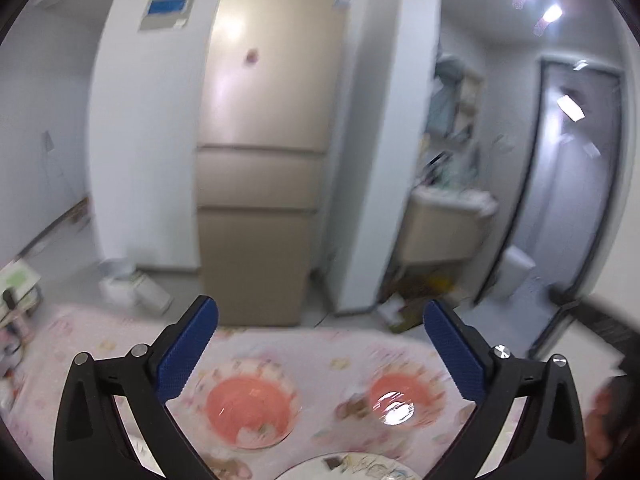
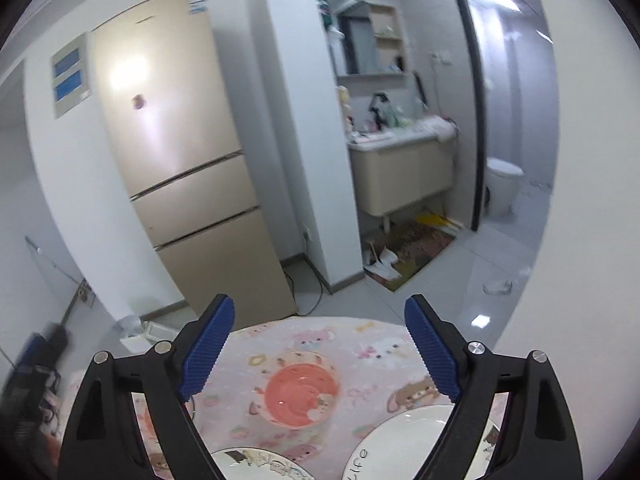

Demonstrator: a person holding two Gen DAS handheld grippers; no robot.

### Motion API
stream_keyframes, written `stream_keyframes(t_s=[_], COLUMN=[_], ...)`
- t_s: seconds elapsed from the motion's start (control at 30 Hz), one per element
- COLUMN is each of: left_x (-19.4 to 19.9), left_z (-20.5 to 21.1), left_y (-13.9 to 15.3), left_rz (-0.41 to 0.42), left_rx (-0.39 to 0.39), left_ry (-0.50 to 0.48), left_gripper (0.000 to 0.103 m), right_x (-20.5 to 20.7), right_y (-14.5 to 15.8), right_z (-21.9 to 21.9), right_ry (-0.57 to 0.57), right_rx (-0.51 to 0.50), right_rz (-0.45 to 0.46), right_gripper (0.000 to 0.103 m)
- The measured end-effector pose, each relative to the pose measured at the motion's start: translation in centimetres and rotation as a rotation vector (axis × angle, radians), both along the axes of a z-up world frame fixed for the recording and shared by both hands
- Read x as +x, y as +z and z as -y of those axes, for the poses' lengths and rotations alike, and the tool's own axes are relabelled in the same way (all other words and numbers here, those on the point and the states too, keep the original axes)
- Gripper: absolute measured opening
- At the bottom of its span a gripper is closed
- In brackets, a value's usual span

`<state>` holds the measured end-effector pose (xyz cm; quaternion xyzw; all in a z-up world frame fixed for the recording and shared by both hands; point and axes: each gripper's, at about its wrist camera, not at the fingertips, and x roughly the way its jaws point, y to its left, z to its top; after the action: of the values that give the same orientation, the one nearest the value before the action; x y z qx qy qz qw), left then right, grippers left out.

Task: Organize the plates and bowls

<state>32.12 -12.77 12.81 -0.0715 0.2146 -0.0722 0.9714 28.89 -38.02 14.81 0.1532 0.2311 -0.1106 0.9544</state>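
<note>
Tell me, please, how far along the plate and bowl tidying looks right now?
Nothing looks stacked yet. Two pink bowls sit apart on the tablecloth, and two white plates lie separately nearer the camera. Nothing is in hand: the left gripper and right gripper hover with jaws open and empty. All the grouping of bowls and plates remains.
</note>
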Motion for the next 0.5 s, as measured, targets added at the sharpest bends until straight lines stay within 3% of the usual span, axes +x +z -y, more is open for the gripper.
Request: stream_keyframes(t_s=[0.1,0.33,0.5], left_x=[1.0,3.6,5.0], left_z=[1.3,3.8,5.2], left_y=[-1.1,-4.3,-8.1], left_rz=[-0.026,-0.14,-0.239], left_rx=[0.008,-0.001,-0.013], left_ry=[-0.072,-0.133,-0.093], left_gripper=[0.102,0.102,0.101], right_x=[0.2,3.4,6.0], right_y=[-0.8,-3.9,-6.9], right_z=[2.2,3.0,2.9], right_ry=[-0.018,0.015,0.054], right_rx=[0.07,0.074,0.132], right_rz=[-0.02,-0.148,-0.25], right_gripper=[0.089,0.089,0.089])
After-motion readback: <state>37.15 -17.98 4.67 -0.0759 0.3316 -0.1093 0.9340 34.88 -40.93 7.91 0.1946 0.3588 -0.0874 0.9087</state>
